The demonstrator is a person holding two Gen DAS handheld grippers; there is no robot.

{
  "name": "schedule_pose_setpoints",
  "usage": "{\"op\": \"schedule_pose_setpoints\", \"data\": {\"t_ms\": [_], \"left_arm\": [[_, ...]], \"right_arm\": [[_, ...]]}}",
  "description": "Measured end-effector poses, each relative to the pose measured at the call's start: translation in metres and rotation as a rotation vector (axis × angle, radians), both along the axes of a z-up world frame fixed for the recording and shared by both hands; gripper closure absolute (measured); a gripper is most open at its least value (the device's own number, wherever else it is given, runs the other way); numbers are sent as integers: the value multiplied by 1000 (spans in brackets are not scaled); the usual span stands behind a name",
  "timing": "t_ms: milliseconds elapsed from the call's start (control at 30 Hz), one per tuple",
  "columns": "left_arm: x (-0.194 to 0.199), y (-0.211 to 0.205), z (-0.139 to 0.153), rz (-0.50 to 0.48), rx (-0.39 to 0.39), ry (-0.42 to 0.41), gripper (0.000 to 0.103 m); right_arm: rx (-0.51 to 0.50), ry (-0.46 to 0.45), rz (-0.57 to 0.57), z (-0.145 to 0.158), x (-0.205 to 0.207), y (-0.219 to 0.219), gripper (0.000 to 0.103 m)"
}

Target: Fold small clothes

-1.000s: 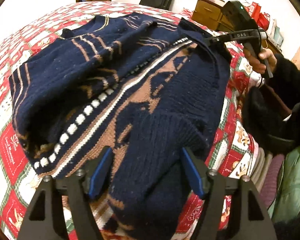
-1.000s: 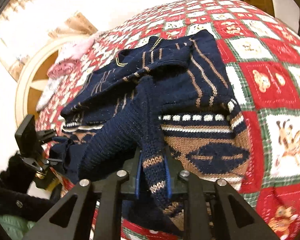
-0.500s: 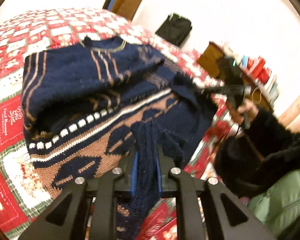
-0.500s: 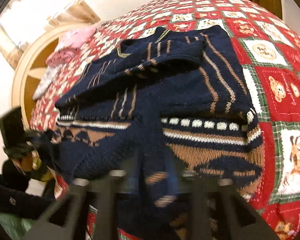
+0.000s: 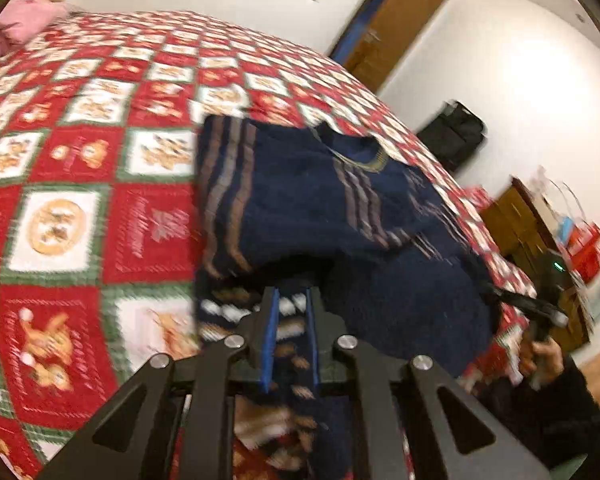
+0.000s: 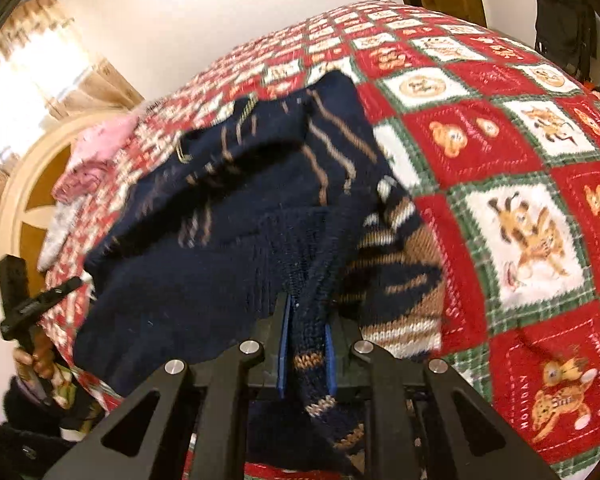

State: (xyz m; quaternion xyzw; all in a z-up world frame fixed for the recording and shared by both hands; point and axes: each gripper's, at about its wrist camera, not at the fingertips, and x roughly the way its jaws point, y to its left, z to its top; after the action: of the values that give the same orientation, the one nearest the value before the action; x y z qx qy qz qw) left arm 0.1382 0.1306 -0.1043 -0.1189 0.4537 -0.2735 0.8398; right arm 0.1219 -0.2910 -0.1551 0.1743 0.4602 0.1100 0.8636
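A navy knitted sweater with tan stripes and a white-and-brown patterned band lies partly folded on the bed. My left gripper is shut on its near patterned edge and holds it lifted. My right gripper is shut on another navy fold of the sweater with a tan-striped cuff hanging below the jaws. The right gripper also shows at the right of the left wrist view; the left one shows at the far left of the right wrist view. The view is blurred.
The bed carries a red, white and green checked quilt with animal pictures. Pink clothes lie by the wooden headboard. A black bag, a door and a wooden dresser stand beyond the bed.
The left gripper, open around the sweater a second ago, has shut on its edge. Both grippers have lifted and carried the near part of the sweater up and over its far part.
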Motion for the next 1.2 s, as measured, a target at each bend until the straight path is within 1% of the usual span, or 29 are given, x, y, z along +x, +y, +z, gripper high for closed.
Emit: {"op": "schedule_pose_setpoints", "data": {"t_ms": [67, 100, 133, 167, 233, 300, 333, 400, 433, 567, 633, 700, 767, 800, 833, 867, 900, 967, 1100, 1167, 1200], "left_arm": [[-6, -7, 1, -54, 23, -10, 89], [-7, -18, 1, -91, 47, -19, 84], [-7, -23, 1, -108, 54, -21, 79], [-5, -30, -1, -124, 56, -18, 76], [-3, -34, -7, -147, 39, -7, 60], [3, -44, -15, -166, 36, 18, 52], [7, -52, -19, -177, 55, 28, 52], [6, -62, -19, -183, 102, -6, 52], [6, -65, -18, -180, 113, -15, 52], [3, -61, -15, -157, 106, 4, 52], [-3, -55, -13, -152, 100, -9, 52], [-5, -52, -17, -136, 123, -22, 52], [-3, -50, -19, -127, 105, -17, 52], [-1, -49, -19, -121, 81, -9, 52], [1, -49, -20, -117, 52, 8, 52], [3, -51, -22, -114, 39, 21, 52], [4, -55, -22, -113, 45, 20, 52], [1, -63, -21, -119, 86, -7, 52], [-5, -56, -15, -84, 110, -11, 52], [-15, -52, -6, -70, 162, -69, 52], [-17, -51, -5, -78, 165, -82, 52]], "right_arm": [[7, -3, -2, -3, -1, -1, 88], [22, -2, -5, -3, -1, -4, 88], [26, -1, -6, -3, -1, -5, 88], [29, 0, -6, -4, 0, -6, 88], [32, 0, -6, -4, 0, -6, 88], [36, 1, -12, -4, -1, -7, 88], [37, 1, -15, -4, -1, -7, 88], [30, 0, -18, -4, -1, -4, 88], [22, -1, -16, -3, -1, -3, 88], [18, 8, -14, -2, 1, -2, 87], [38, 18, -16, -2, 2, -3, 86], [54, 27, -15, -3, 4, -4, 84], [76, 35, -11, -6, 6, -5, 75], [90, 35, -11, -6, 7, -5, 72], [106, 34, -10, -7, 7, -5, 65], [118, 31, -9, -7, 7, -4, 61], [115, 28, -9, -6, 7, -3, 61], [68, 20, 0, -5, 6, 3, 61], [-94, 9, 24, 0, 2, 23, 65], [-156, 1, 38, 0, 0, 32, 65], [-170, -2, 41, 0, -1, 33, 65]]}}
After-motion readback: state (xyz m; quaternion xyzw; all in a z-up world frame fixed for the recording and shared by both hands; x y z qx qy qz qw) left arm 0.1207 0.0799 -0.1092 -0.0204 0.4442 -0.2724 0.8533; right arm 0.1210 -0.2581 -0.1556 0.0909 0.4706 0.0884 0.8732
